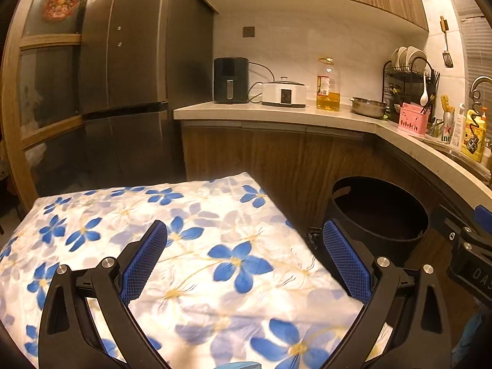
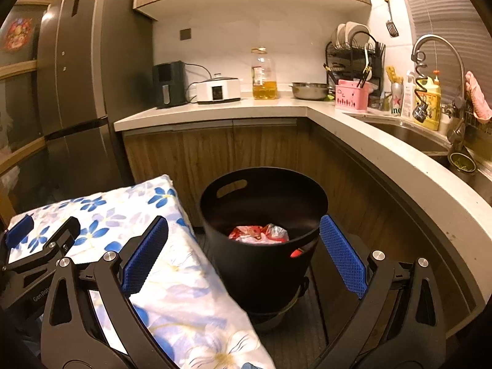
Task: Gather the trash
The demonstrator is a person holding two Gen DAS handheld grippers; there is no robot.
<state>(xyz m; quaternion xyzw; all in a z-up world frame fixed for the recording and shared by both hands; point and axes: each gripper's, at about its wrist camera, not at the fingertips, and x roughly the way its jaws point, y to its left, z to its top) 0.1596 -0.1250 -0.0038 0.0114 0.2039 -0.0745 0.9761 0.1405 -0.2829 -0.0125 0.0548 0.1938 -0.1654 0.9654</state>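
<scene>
A black round bin (image 2: 261,246) with handle slots stands on the floor beside the table with the blue-flowered cloth (image 2: 172,279). Red and white crumpled wrappers (image 2: 259,233) lie at its bottom. My right gripper (image 2: 243,233) hangs open in front of the bin, nothing between its blue pads. My left gripper (image 1: 244,240) is open over the flowered cloth (image 1: 153,246), empty too. In the left wrist view the bin (image 1: 378,212) sits to the right, its inside dark. Each gripper shows at the edge of the other's view.
An L-shaped counter (image 2: 215,110) wraps behind and to the right of the bin, with wooden cabinet doors (image 2: 246,150) below. On it stand an air fryer (image 2: 169,84), a cooker, an oil bottle (image 2: 263,75), a dish rack and a sink (image 2: 409,132). A tall fridge (image 1: 129,70) stands left.
</scene>
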